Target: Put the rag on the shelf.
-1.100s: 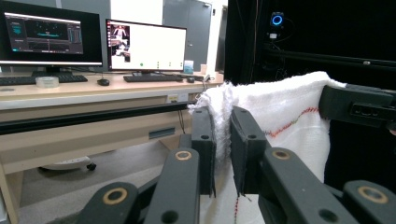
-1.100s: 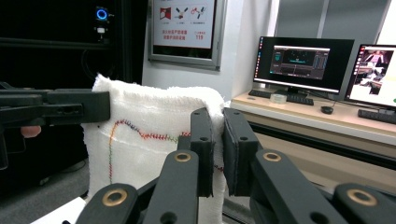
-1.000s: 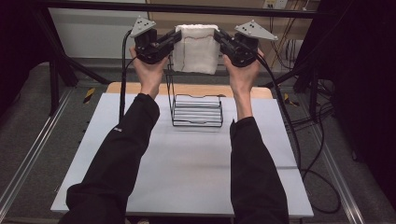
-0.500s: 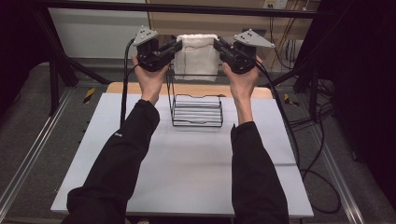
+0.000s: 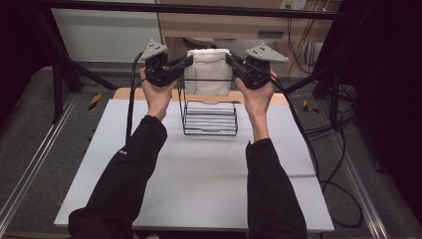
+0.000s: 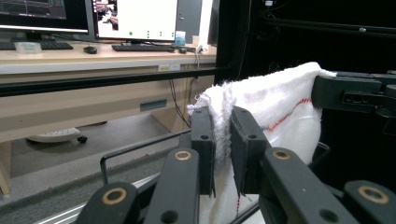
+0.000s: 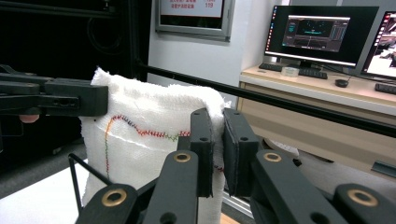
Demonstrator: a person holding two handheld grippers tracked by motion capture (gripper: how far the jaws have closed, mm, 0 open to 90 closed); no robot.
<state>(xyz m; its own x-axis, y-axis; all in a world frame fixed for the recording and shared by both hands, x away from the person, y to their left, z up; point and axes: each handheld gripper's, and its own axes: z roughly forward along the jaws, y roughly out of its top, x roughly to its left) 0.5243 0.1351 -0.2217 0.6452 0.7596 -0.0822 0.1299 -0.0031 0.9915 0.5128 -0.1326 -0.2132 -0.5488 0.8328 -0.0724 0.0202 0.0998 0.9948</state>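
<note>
Both grippers' fingers [image 6: 205,140] tight on towel [image 5: 209,69]

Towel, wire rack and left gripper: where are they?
towel [image 5: 209,69], high view, middle of the hanging cloth.
wire rack [image 5: 209,122], high view, its lower bars.
left gripper [image 5: 188,60], high view, jaw tips pinching the towel's corner.

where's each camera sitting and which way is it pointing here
High view: above the person's side, looking forward and down on the table; both sleeved forearms, left hand-held gripper and right hand-held gripper show.
Left gripper view: rides the left hand-held gripper, looking along its jaws, which pinch the white towel.
Right gripper view: rides the right hand-held gripper, jaws pinching the towel's other top corner.
Shared: both gripper views show the towel, the wire rack and the opposite gripper.
</note>
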